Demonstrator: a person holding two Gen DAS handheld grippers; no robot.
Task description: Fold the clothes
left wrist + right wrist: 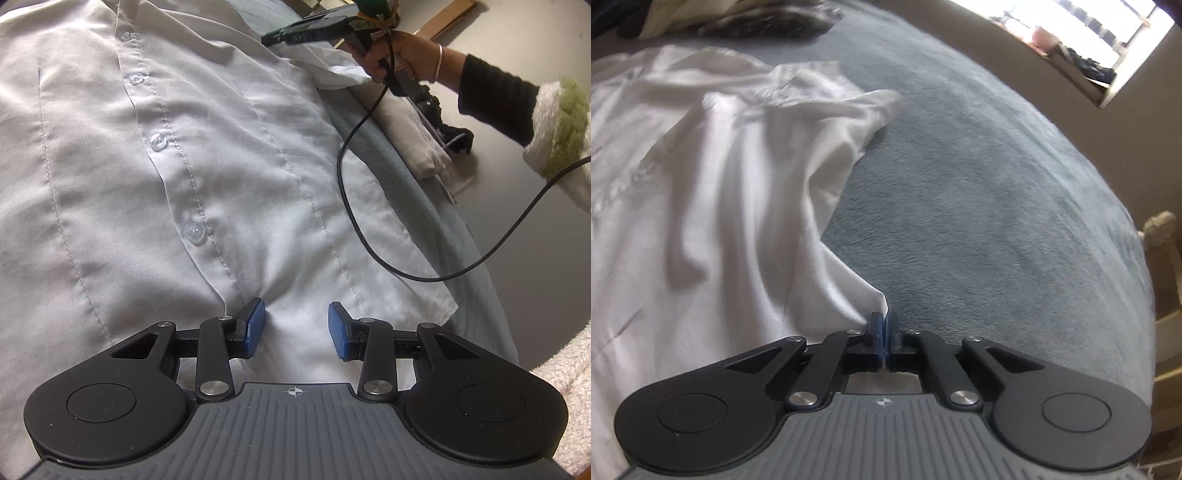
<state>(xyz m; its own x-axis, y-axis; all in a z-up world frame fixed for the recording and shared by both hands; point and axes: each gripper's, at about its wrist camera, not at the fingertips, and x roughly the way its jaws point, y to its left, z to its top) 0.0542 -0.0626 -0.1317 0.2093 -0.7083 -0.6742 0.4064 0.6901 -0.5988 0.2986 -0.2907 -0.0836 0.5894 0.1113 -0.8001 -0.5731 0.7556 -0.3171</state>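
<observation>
A white button-up shirt (207, 155) lies spread on a grey-blue blanket (979, 192), its button placket running up the left wrist view. My left gripper (296, 326) rests low on the shirt near its hem. Its blue pads (255, 326) stand apart, with flat cloth under and between them, not pinched. My right gripper (884, 330) is shut, and a peak of the shirt's white edge (875, 299) is caught between its pads. In the left wrist view the right gripper (271, 38) reaches the shirt's far side, held by a hand (391, 55).
A black cable (347, 192) loops from the right gripper across the shirt's right side. Folded pale cloth (413, 129) lies beyond the blanket's edge. Dark clothes (768, 22) are piled at the far end. A window sill (1071, 48) is at the upper right.
</observation>
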